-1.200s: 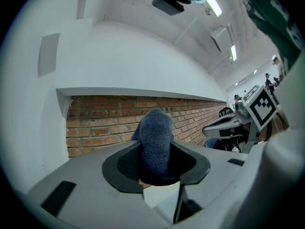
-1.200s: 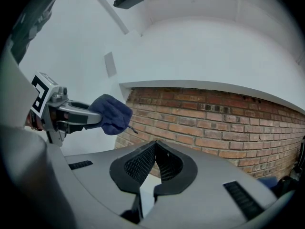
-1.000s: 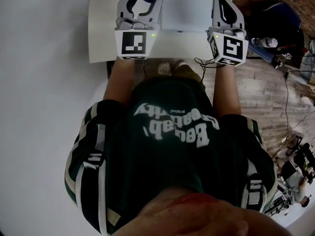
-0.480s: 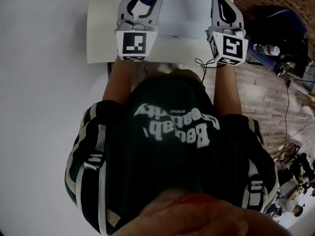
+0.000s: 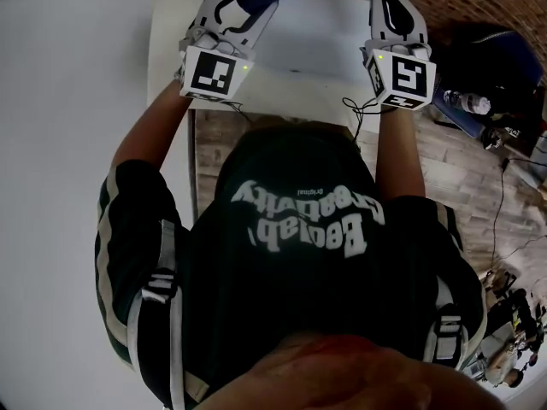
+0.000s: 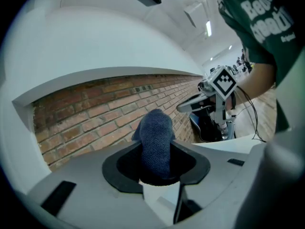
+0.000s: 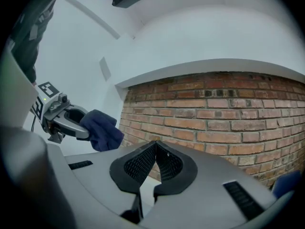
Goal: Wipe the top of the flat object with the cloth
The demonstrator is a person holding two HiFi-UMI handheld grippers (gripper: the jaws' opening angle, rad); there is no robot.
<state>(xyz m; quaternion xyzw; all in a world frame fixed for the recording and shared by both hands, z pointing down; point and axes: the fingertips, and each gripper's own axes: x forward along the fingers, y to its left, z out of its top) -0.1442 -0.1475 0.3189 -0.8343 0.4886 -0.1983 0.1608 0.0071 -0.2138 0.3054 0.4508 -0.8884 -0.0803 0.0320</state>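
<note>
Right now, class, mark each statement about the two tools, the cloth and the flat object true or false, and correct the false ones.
1. The left tool is shut on the cloth. True.
2. The right tool grips a second cloth. False: its jaws are together with nothing between them.
3. A brick wall stands ahead of the right tool. True.
4. The cloth is red. False: it is dark blue.
5. The flat object in front of the person is black. False: it is white.
</note>
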